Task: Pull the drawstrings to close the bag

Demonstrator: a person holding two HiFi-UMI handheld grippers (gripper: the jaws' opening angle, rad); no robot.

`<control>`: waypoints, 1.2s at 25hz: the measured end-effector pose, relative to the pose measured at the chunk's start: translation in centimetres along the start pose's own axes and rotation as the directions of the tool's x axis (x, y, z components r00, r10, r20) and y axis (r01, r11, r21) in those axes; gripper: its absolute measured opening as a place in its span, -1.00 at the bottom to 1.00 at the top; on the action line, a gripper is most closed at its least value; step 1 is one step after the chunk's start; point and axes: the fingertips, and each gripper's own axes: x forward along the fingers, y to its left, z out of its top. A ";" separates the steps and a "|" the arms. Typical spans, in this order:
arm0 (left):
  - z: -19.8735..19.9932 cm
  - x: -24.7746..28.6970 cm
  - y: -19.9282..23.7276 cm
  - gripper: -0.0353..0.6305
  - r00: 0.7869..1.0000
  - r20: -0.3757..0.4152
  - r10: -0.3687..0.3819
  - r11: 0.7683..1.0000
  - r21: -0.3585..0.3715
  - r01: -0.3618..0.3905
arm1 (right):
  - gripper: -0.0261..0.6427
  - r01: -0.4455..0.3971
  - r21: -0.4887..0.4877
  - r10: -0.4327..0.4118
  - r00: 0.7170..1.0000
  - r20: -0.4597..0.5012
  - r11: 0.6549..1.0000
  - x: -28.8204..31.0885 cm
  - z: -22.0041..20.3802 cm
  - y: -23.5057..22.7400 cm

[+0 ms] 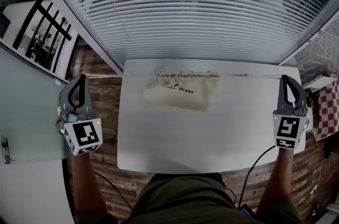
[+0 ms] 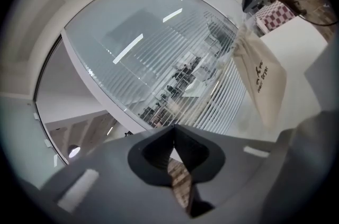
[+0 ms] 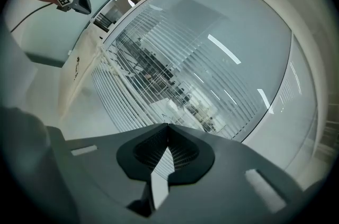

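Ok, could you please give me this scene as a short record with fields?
surface: white table
bag: cream cloth, lying flat at the far edge, mouth gathered
cords: left cord and right cord run straight out sideways from the mouth
left hand-held gripper: jaws together, apparently on the left cord's end, beyond the table's left edge
right hand-held gripper: jaws together, apparently on the right cord's end, at the right edge
backdrop: blinds
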 end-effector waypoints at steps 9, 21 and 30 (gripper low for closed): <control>-1.1 -0.1 1.1 -0.87 1.000 -0.029 0.008 0.999 -0.041 -0.009 | -0.88 0.012 0.031 -0.012 1.000 -0.010 0.999 -0.4 -0.8 -0.5; 0.1 -0.5 2.4 -0.86 0.999 0.036 0.005 0.981 -0.194 0.003 | -0.88 -0.022 0.121 0.017 0.999 0.039 0.992 -0.6 0.5 0.8; 4.3 -0.1 -0.6 -0.86 0.989 0.137 -0.053 0.991 -0.117 0.070 | -0.88 -0.030 0.140 0.014 0.993 0.117 0.990 -1.0 3.5 1.2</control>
